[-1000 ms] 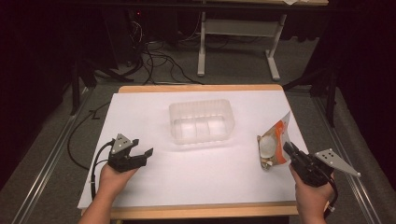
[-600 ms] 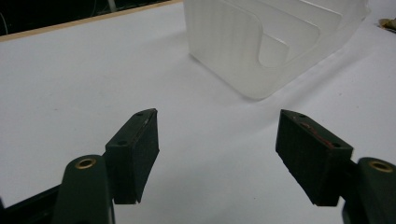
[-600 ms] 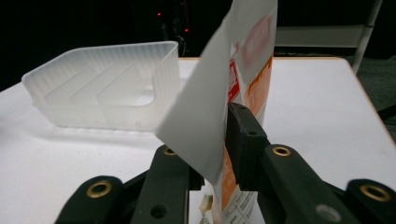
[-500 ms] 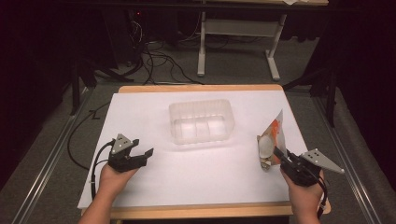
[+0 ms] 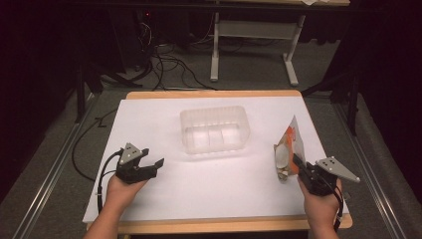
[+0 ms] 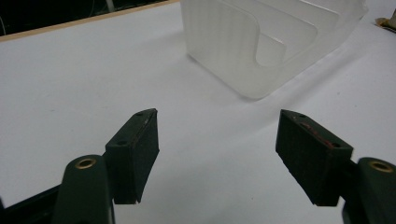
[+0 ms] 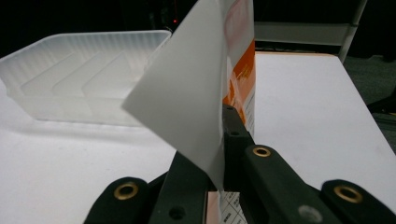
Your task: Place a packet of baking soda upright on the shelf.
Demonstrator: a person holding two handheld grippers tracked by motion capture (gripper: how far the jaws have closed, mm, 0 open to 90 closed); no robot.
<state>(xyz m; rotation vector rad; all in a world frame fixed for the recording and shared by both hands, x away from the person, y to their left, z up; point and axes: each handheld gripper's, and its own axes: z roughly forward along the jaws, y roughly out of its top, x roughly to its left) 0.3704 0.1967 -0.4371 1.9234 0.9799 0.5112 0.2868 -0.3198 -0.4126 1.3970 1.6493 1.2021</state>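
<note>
Right gripper (image 5: 300, 167): at the near right of the table, in the person's right hand; its jaws have just been closing and are now clamped on the packet, as the right gripper view shows, with the white card pinched between them.
Left gripper (image 5: 152, 163): at the near left, in the person's left hand, low over the white sheet; in the left gripper view its jaws stand wide apart with nothing but bare sheet between them.
Packet (image 5: 288, 149): a card-backed packet in orange and white with a clear bubble on its face, standing tilted near the right edge of the sheet, its lower end in the right gripper's jaws and its pointed top leaning away from the person.
White sheet (image 5: 164, 124): covers most of the wooden table top; both grippers are over it.
Clear plastic tray (image 5: 215, 129): a ribbed, see-through tray resting on the sheet around the middle of the table, beyond both grippers, well apart from the packet and from the left gripper.
Beyond the table: dark floor with loose cables and the white legs of another table.
</note>
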